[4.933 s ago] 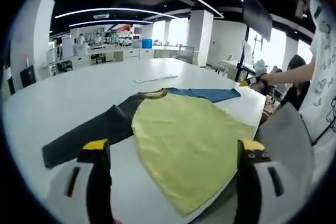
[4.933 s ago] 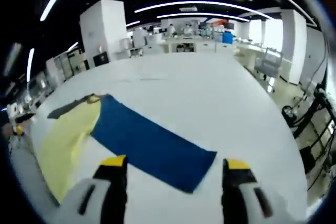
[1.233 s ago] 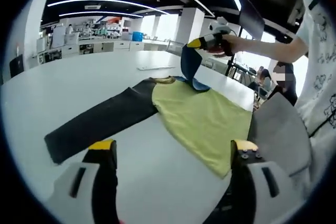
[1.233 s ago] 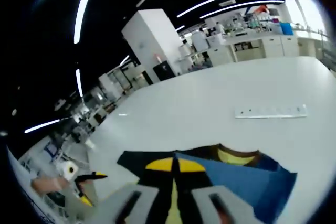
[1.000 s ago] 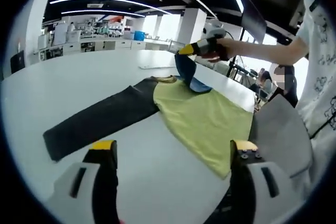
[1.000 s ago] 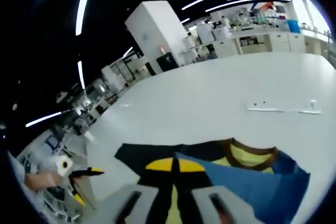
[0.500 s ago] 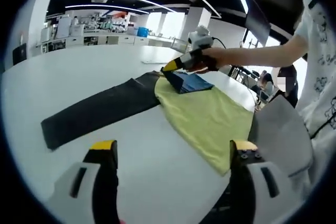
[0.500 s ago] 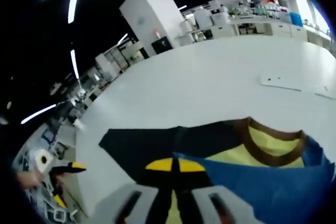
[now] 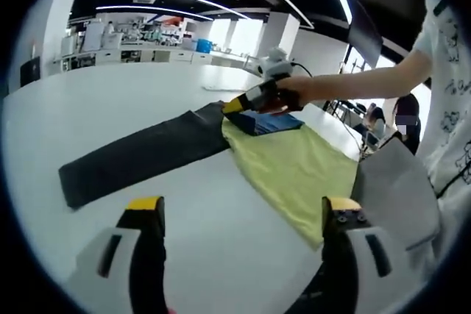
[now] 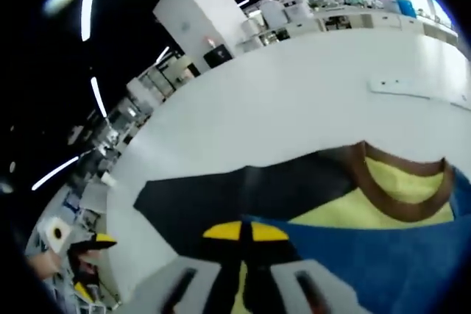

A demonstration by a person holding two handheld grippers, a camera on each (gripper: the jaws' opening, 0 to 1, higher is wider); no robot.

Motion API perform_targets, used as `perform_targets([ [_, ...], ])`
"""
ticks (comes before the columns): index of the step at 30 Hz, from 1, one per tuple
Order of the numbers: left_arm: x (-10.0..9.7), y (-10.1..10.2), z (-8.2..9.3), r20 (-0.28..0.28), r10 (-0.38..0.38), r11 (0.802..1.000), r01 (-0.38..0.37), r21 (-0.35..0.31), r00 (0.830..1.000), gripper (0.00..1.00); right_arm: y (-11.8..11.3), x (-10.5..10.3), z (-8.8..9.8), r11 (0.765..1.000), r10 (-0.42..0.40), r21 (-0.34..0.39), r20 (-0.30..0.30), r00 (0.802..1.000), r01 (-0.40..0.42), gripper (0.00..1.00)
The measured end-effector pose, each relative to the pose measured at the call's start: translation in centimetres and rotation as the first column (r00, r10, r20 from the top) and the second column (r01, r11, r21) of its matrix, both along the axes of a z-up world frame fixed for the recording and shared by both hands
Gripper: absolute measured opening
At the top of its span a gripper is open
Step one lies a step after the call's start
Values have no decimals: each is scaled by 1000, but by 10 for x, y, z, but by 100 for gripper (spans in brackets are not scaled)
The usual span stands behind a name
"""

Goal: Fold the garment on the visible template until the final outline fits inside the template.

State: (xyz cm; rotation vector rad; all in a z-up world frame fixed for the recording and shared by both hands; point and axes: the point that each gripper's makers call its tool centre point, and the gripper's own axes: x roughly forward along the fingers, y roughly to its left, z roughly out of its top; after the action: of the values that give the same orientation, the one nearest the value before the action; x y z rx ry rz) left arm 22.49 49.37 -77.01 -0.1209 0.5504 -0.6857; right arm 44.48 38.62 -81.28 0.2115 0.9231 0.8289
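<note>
Garment's blue sleeve (image 10: 397, 270), pinched in the right gripper (image 10: 249, 232), should land flat across the yellow body (image 9: 294, 170); left gripper (image 9: 239, 207) waits wide.

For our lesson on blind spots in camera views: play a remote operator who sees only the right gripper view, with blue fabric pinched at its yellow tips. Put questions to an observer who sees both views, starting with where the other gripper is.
Operator: Where is the other gripper?
Observer: The left gripper is held above the near part of the white table, jaws apart, holding nothing.
Operator: What is my gripper doing to the shirt?
Observer: The right gripper has the blue sleeve folded over onto the yellow body near the collar.
Operator: And the dark sleeve?
Observer: The dark sleeve lies stretched out flat, unfolded, toward the left of the left gripper view.
</note>
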Motion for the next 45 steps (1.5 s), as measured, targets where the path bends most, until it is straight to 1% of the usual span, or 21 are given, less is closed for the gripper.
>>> perform_targets([
  [3, 0, -1, -1, -2, -6, 1000, 6, -1, 1000, 85, 6, -5, 4, 1000, 22, 13, 12, 1000, -22, 7],
  [5, 1, 0, -1, 0, -8, 1000, 8, -4, 1000, 85, 7, -7, 1, 999, 49, 7, 14, 999, -49, 16],
  [6, 1, 0, -1, 0, -9, 1000, 9, -5, 1000, 85, 7, -7, 0, 999, 52, -2, 25, 998, -52, 19],
  [7, 2, 1, 0, 2, -10, 1000, 10, -4, 1000, 85, 5, -7, 0, 998, 69, -19, 56, 996, -68, 24],
  [8, 2, 1, 1, 5, -11, 1000, 11, -3, 1000, 85, 5, -12, 1, 997, 80, -19, 69, 994, -79, 28],
  [9, 2, 2, 1, 6, -12, 1000, 12, -5, 1000, 86, 5, -15, 3, 997, 82, -15, 71, 994, -81, 33],
  [10, 2, 3, 2, 7, -12, 1000, 12, -6, 1000, 86, 5, -13, 3, 996, 84, -12, 72, 994, -84, 41],
  [11, 2, 4, 1, 7, -14, 1000, 14, 0, 1000, 86, 5, -12, 4, 996, 90, -7, 80, 993, -89, 46],
  [15, 2, 6, 2, 7, -13, 1000, 13, 3, 1000, 86, 3, -13, 7, 994, 109, -11, 106, 988, -108, 61],
  [16, 2, 5, 3, 8, -13, 1000, 13, 4, 1000, 86, 2, -10, 7, 994, 109, -12, 110, 988, -108, 65],
  [18, 2, 5, 3, 8, -16, 1000, 16, 6, 1000, 86, -1, -12, 6, 993, 122, -20, 114, 986, -120, 71],
  [21, 2, 4, 4, 9, -20, 1000, 20, 4, 1000, 86, -7, -15, 5, 991, 136, -23, 118, 984, -134, 87],
  [22, 2, 2, 5, 10, -22, 1000, 22, 5, 1000, 86, -10, -16, 4, 990, 142, -25, 115, 983, -140, 94],
  [23, 2, 2, 6, 12, -24, 1000, 24, 6, 1000, 86, -12, -17, 4, 989, 148, -26, 116, 982, -146, 99],
  [25, 2, 2, 6, 12, -28, 1000, 28, 9, 1000, 86, -19, -19, 4, 987, 159, -39, 119, 980, -156, 100],
  [29, 2, 2, 8, 16, -29, 1000, 29, 11, 999, 86, -34, -22, 8, 988, 154, -39, 113, 982, -151, 100],
  [34, -2, -4, 13, 23, -31, 999, 30, 19, 999, 86, -59, -18, 9, 989, 146, -55, 114, 983, -141, 100],
  [39, -6, -15, 18, 27, -37, 999, 37, 25, 999, 86, -88, -25, 16, 990, 133, -69, 121, 984, -125, 98],
  [41, -8, -19, 17, 21, -56, 998, 55, 41, 998, 86, -103, -19, 15, 990, 125, -77, 122, 985, -116, 98],
  [43, -9, -24, 18, 21, -63, 997, 62, 44, 998, 86, -113, -19, 19, 991, 120, -73, 130, 984, -111, 96],
  [45, -8, -32, 22, 27, -63, 997, 62, 45, 998, 86, -125, -25, 23, 991, 114, -80, 133, 985, -104, 96],
])
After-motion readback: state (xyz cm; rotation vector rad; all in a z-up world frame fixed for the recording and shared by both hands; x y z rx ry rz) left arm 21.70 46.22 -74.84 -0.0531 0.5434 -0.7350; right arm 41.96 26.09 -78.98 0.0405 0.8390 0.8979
